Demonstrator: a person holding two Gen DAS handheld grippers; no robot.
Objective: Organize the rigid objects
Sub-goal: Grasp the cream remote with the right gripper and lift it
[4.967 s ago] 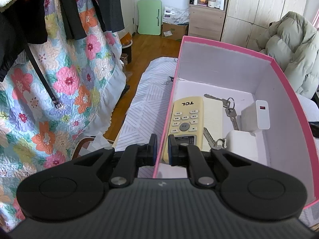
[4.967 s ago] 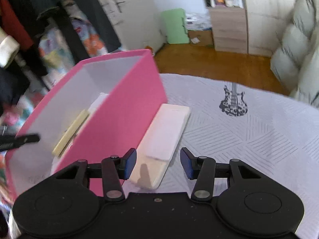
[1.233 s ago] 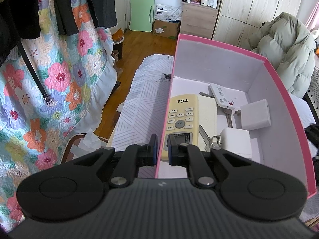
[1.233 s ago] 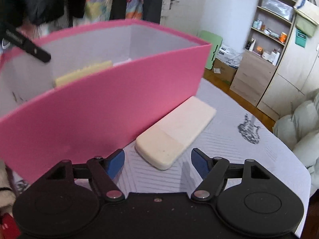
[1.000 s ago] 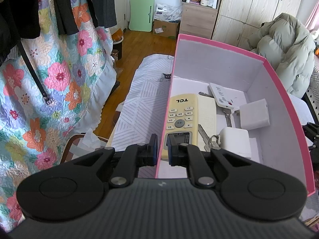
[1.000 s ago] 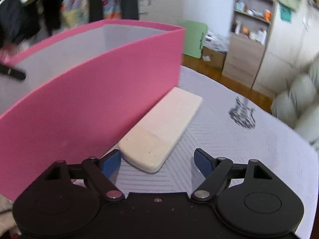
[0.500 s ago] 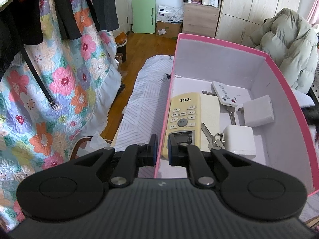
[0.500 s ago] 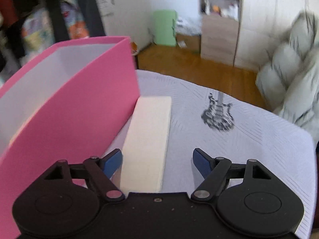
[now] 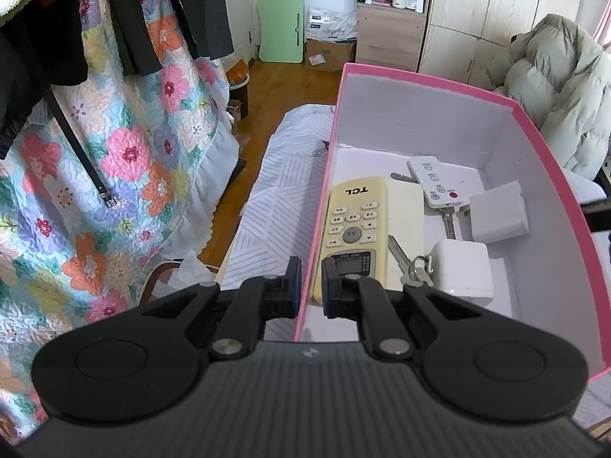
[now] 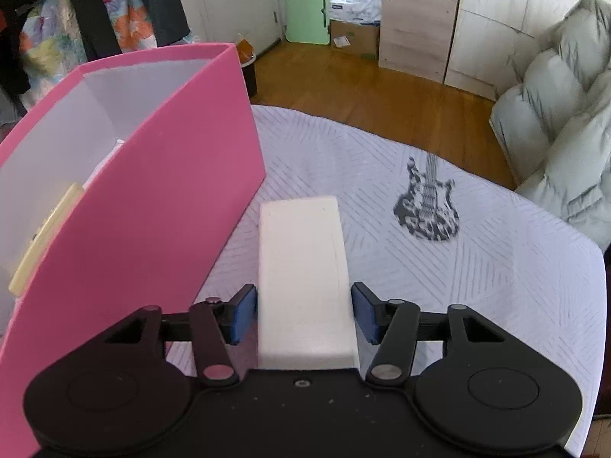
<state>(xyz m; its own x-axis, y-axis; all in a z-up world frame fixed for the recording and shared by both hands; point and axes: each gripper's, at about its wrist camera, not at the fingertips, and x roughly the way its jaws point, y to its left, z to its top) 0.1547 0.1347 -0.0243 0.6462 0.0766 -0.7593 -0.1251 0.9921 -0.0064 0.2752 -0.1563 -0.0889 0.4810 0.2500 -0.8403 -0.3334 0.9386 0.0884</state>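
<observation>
Stood on a white line-patterned cloth (image 10: 496,267): a tall pink cardboard box with white inside walls (image 9: 534,206), already loaded with a yellowed TCL remote (image 9: 353,225), 2 white chargers and keys. Pinched the box's near wall between the left gripper's (image 9: 310,281) shut pads. Swung round within 1 second to straddle the long cream-white plastic slab (image 10: 303,267), lying just beside the box with its long axis running straight away from the camera. Closing on it, the right gripper (image 10: 303,315), pads not yet pressing; likely the next item to go in.
</observation>
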